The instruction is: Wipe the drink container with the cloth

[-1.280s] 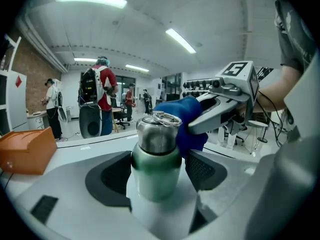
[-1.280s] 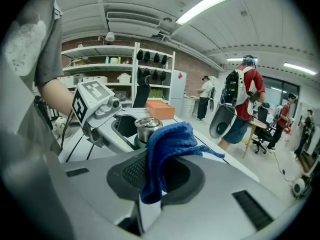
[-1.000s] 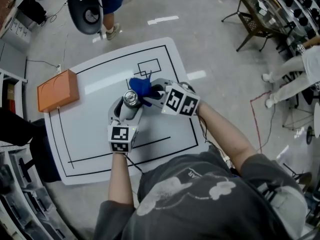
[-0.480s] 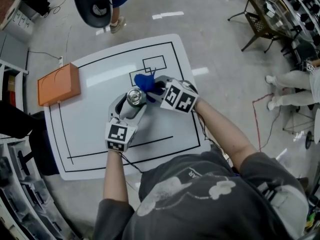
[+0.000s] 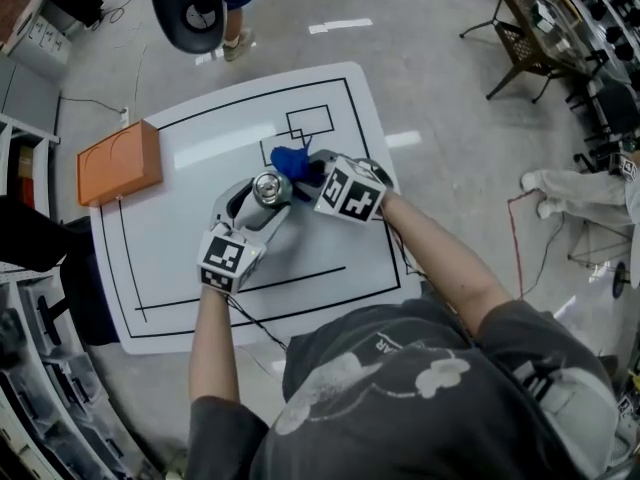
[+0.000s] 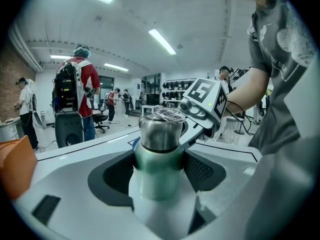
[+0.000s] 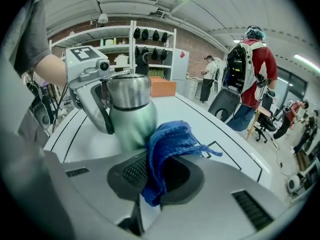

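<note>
The bottle, with a green body, a steel shoulder and a clear lid, sits over the middle of the white table, inside its black outline. It stands roughly upright. Its base is hidden behind the grippers, so I cannot tell whether it rests on the table or is held off it.

The left gripper clamps the bottle. Its jaws stand wide, one on each side of the green body, and the dark pads press against it below the steel shoulder.

A blue cloth lies against the far side of the bottle as seen from the head camera. In the right gripper view its folds touch the green wall just under the steel part. The right gripper pinches this cloth. Its jaws are close together, with the fabric bunched between the pads, a tail hanging below them and a corner sticking out to the side. The two grippers meet at the bottle, the right one coming in from the person's right.

An orange box sits at the table's left edge, well apart from the bottle. Beyond the table a dark chair stands on the grey floor. A person in a red top with a backpack stands beside it.
</note>
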The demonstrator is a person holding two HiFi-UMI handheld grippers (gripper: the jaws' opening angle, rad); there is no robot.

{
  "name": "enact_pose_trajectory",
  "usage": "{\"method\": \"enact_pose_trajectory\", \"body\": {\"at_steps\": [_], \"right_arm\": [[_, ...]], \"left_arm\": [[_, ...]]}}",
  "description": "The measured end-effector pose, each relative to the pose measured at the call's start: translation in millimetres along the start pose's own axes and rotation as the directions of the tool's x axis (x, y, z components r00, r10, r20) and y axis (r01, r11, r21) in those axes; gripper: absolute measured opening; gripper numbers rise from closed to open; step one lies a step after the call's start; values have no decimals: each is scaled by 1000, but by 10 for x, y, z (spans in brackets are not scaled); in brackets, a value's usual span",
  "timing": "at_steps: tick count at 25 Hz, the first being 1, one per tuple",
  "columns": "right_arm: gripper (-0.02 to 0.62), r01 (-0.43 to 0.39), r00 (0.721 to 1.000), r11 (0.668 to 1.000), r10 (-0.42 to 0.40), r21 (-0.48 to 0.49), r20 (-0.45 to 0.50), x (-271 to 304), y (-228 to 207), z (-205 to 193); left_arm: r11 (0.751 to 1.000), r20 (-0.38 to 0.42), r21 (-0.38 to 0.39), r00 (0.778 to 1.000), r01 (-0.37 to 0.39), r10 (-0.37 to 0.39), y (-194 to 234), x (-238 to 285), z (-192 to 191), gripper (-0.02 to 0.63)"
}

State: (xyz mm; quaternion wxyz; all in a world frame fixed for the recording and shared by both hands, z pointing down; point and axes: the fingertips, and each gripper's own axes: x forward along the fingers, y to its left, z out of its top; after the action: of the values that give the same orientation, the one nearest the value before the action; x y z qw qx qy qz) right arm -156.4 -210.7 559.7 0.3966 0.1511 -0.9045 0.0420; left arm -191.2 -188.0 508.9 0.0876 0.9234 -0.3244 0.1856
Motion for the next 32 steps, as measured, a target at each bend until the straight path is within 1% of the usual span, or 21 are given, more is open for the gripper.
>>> {"method": "enact_pose_trajectory", "body": {"at_steps": [3,6,8,10,12,14,16,17,18,20,22,24,26,28,31,32], "right_arm": [[41,2,1000,1000,-2,-3,1,-50,33,6],[42,6,1000,1000,-6,2,3,-91,67,10],[42,19,1000,1000,-19,8,3,-125,76,3],[43,35,999,999,-35,22,8,-169,72,3],[43,50,999,998,-51,39,17,-218,65,16],[43,65,997,997,-67,51,25,-277,64,12],[43,77,996,995,-79,57,33,-347,67,-17],[43,81,996,995,-84,61,38,-380,66,-42],[43,84,995,994,-87,65,45,-411,60,-71],[43,83,994,994,-87,76,61,-487,35,-114],[43,77,994,994,-83,83,75,-570,-2,-150],[43,73,993,994,-80,79,85,-619,-32,-185],[43,70,992,995,-77,68,98,-659,-50,-204],[43,64,991,996,-71,62,116,-714,-67,-220],[43,43,990,998,-50,52,134,-792,-87,-269],[43,38,990,998,-44,45,135,-815,-96,-295]], "left_arm": [[997,3,29,997,72,-72,-9,-14,3,313],[988,-7,64,990,141,-141,-11,-36,11,313],[984,-16,80,988,157,-156,-25,-34,17,313],[986,-16,79,989,147,-146,-34,-26,21,313],[992,-10,43,993,118,-118,-23,-33,11,314],[998,3,-17,998,66,-66,-4,-69,-8,316],[997,28,-80,999,-19,21,6,-138,-7,322],[990,42,-119,996,-73,78,10,-179,1,324],[978,51,-162,989,-131,141,13,-216,7,327],[937,47,-252,964,-242,262,6,-259,13,334],[885,21,-324,932,-336,361,-30,-239,3,339],[828,-19,-372,895,-420,446,-61,-196,-35,344],[765,-55,-412,851,-495,522,-69,-156,-69,348],[705,-79,-437,805,-558,588,-62,-109,-64,350],[630,-123,-431,734,-646,668,-18,-23,-51,350],[600,-145,-427,707,-676,693,4,-5,-62,350]]}}
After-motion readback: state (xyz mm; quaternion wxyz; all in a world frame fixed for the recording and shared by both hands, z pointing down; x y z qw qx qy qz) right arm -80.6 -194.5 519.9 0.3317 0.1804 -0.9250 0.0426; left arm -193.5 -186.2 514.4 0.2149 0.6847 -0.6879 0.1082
